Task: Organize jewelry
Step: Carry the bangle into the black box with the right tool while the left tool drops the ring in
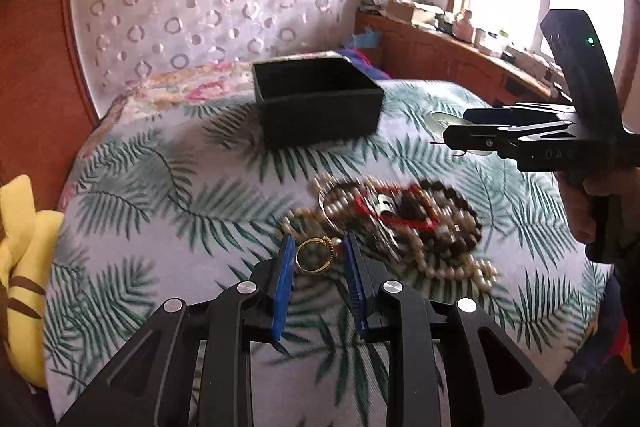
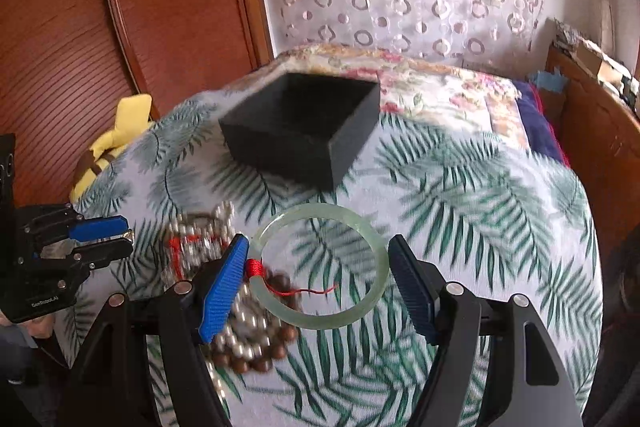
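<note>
Above the bed [image 2: 460, 187], left claw [image 1: 318, 255] pinches a gold ring [image 1: 316, 255], right claw [image 2: 318, 279] grips the jade bangle [image 2: 320, 267]; black box [image 2: 304, 131] looks empty, beads [image 1: 440, 227] remain.

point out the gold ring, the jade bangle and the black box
gold ring [image 1: 315, 254]: left wrist view, on its band, between the blue pads
jade bangle [image 2: 320, 317]: right wrist view, on its near arc
black box [image 2: 280, 143]: right wrist view, on its front wall

One black box [image 2: 304, 131], one gold ring [image 1: 316, 254], one jade bangle [image 2: 320, 263], two tools [image 1: 318, 267].
</note>
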A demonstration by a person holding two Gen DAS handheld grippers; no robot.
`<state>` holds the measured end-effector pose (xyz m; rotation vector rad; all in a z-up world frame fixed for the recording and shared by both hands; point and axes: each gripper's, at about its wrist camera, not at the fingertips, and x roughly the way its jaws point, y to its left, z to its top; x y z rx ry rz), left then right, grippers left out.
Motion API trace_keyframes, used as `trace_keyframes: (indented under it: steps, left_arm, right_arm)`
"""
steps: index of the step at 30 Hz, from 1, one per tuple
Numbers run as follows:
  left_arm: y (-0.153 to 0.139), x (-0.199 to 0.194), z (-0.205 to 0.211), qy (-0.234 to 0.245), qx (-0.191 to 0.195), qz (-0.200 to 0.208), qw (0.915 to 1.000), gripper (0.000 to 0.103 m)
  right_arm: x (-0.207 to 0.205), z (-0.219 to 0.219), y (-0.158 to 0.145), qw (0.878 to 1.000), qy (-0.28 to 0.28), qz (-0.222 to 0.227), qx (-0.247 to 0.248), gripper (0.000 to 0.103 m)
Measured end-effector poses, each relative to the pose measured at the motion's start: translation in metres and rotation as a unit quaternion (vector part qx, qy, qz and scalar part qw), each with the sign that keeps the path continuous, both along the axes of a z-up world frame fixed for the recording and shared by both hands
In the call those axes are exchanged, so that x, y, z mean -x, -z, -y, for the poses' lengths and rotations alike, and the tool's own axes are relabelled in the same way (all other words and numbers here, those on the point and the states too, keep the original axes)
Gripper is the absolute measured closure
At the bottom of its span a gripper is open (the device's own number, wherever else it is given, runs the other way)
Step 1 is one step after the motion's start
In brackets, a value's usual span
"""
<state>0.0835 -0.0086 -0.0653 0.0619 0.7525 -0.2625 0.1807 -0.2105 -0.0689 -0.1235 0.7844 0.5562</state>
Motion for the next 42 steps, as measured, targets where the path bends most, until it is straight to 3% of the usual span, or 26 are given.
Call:
trace_keyframes:
  steps: [8,14,25,28,42]
  left_arm:
    - [-0.025,-0.030,-0.009,-0.015,-0.001,0.032,0.9994,0.080]
    - [-0.037,-0.058,-0.012,-0.022,0.001,0.045,0.9987,0.080]
    - [-0.040,-0.111,-0.017,-0.046,0.009,0.049,0.9977,0.080]
    - [-0.041,-0.120,-0.013,-0.045,0.007,0.049,0.9978,0.080]
    - [-0.031,-0.156,0.014,-0.031,0.004,0.034,0.9989,0.079]
  right_arm:
    - [-0.038,-0.020,-0.026,0.999,-0.004,0.034,-0.020,0.029]
    - [-0.068,-0.041,-0.026,0.999,-0.013,0.043,-0.009,0.029]
    - [-0.106,-0.063,-0.012,1.000,-0.025,0.012,0.003,0.029]
    - [-0.115,-0.060,-0.010,0.999,-0.032,-0.017,-0.019,0.028]
    - [-0.098,-0.020,-0.025,0.999,-0.002,0.002,-0.037,0.024]
